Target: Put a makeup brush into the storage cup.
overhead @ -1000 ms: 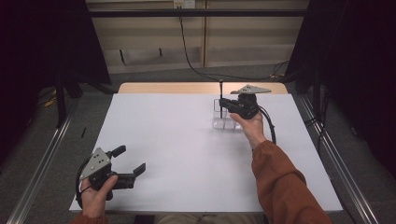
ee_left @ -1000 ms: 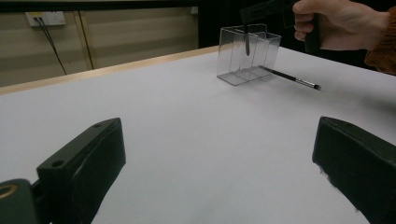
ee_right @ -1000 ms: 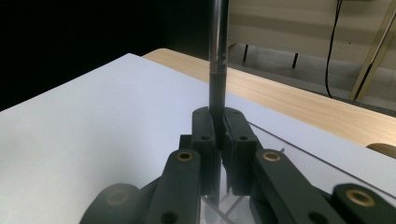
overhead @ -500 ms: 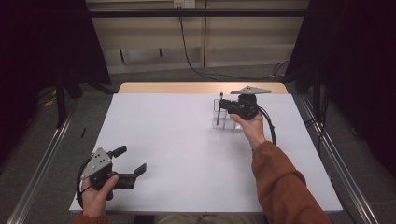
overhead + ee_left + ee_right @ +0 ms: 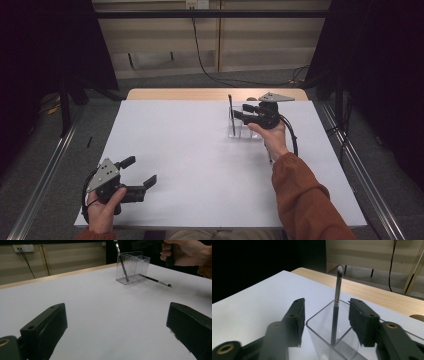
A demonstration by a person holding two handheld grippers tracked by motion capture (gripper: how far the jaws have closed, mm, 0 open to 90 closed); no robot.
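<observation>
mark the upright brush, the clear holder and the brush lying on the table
Slim black makeup brush standing upright [image 5: 335, 315], right gripper view, mid-handle.
Clear plastic compartment holder [image 5: 144, 262], left gripper view, right end wall.
Thin black brush lying flat on the table [image 5: 156, 281], left gripper view, mid-handle.

we see a white tabletop with a wooden far edge, grey floor, beige wall, dark curtains.

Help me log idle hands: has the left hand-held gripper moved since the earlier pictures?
No. The left hand-held gripper sits at the same spot by the near left corner of the white table.
</observation>
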